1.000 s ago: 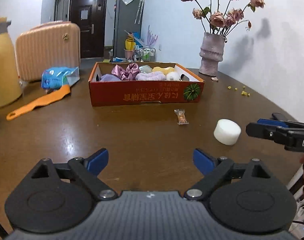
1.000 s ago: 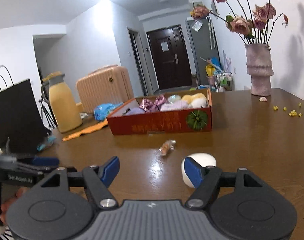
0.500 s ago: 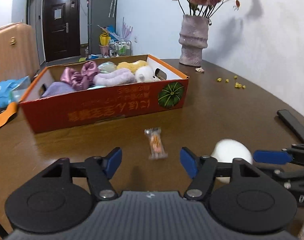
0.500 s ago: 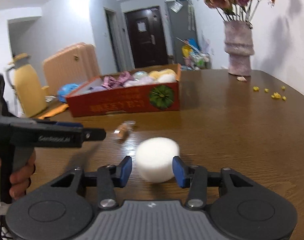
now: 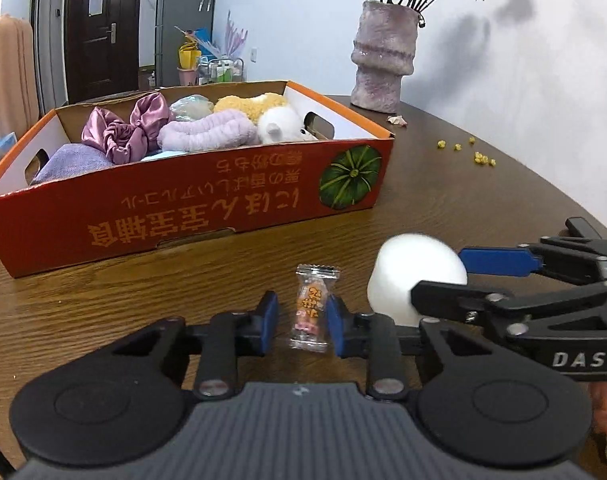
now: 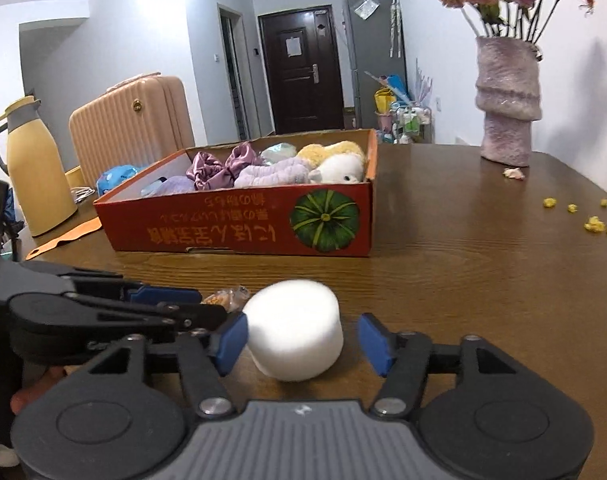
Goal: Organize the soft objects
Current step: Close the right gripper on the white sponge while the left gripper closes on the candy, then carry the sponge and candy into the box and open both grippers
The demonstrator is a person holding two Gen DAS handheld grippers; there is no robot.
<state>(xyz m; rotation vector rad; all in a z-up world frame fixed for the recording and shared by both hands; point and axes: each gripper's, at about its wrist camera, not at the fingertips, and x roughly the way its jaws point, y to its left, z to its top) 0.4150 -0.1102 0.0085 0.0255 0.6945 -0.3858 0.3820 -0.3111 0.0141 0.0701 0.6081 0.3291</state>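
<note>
Since a second before, both grippers had come forward and down toward the wooden table point(image 5: 483, 208), and the red box point(image 5: 191, 216) of soft things loomed larger in both views. The left gripper point(image 5: 300, 322) had just been closing its jaws; they now stood narrow around the wrapped candy point(image 5: 310, 306), whose wrapper lay between the blue pads with a sliver of gap still visible on each side, so no grip showed yet. The right gripper point(image 6: 303, 338) had just been opening its jaws; they stood apart on either side of the white foam puck point(image 6: 293, 332), the left pad just beside it and the right pad clear of it, the puck resting loose on the table.

The left view showed the candy plainly and the right gripper point(image 5: 499, 276) reaching in from the side around the puck point(image 5: 415, 280). The right view showed only a corner of the candy point(image 6: 225, 298) behind the left gripper point(image 6: 175, 304), but took in a yellow flask point(image 6: 35, 176), a suitcase point(image 6: 131, 124) and an orange strip point(image 6: 67, 236) that the left view largely missed.

The two grippers sat close side by side, nearly touching. Bare tabletop lay between them and the box's front wall, and more lay open toward the vase point(image 6: 507, 100) and the scattered yellow crumbs point(image 6: 595, 224).
</note>
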